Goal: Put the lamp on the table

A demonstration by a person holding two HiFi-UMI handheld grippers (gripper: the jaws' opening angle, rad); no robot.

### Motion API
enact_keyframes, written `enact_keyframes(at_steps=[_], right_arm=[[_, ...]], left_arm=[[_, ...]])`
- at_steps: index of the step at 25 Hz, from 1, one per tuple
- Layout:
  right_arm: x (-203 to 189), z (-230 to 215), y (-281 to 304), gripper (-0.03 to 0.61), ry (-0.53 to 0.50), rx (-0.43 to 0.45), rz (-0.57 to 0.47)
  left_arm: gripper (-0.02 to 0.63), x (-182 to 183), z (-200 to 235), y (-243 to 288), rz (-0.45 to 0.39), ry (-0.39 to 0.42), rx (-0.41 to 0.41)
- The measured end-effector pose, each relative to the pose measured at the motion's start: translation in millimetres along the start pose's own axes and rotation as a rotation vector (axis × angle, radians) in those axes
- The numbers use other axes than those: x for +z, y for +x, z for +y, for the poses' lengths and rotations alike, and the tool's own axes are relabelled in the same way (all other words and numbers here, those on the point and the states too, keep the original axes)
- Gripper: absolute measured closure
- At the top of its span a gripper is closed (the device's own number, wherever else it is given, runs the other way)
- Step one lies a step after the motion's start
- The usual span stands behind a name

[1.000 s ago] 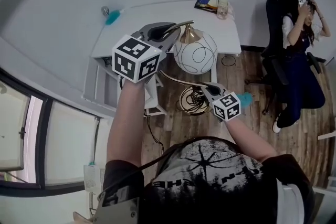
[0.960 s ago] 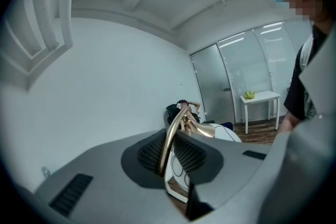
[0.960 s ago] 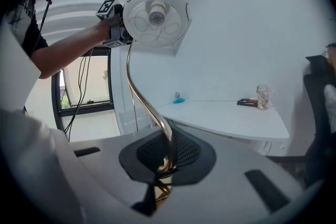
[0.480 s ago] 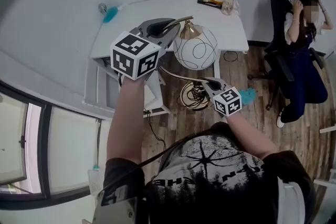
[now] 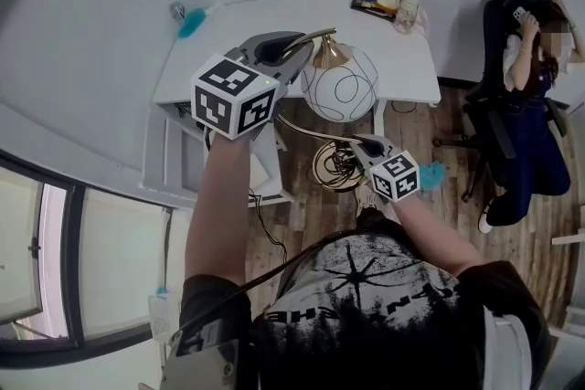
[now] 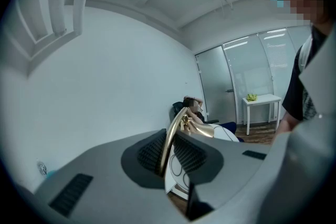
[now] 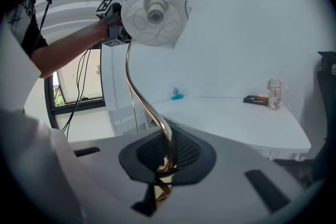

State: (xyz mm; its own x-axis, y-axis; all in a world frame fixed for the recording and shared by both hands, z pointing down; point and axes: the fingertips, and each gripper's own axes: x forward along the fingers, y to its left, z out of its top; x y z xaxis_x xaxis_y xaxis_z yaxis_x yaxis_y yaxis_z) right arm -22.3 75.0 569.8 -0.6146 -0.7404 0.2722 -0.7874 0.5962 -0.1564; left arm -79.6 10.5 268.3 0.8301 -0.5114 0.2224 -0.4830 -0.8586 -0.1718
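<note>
Brass-stemmed lamp (image 5: 340, 89) clenched by left tool (image 5: 297, 47) up top, right tool (image 5: 364, 145) lower down

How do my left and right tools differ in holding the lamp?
The left tool grips the gold stem high, beside the shade; the right tool grips it low, near the base. The left tool is held higher, the right tool down nearer the floor. Both are shut on the stem.

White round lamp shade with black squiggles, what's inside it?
Through its open bottom, the white round lamp shade shows a small light bulb in the middle. The shade covers where the bulb joins the curved gold stem.
</note>
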Motion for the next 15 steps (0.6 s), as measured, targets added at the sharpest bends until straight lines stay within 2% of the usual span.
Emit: enact_keyframes(at_steps=[15], right_arm=[[41.7,-92.1,91.7,0.560,-0.036,0.089,0.058]], left_arm=[[0.560,-3.3,112.6,75.4,0.013,-0.046,0.061]])
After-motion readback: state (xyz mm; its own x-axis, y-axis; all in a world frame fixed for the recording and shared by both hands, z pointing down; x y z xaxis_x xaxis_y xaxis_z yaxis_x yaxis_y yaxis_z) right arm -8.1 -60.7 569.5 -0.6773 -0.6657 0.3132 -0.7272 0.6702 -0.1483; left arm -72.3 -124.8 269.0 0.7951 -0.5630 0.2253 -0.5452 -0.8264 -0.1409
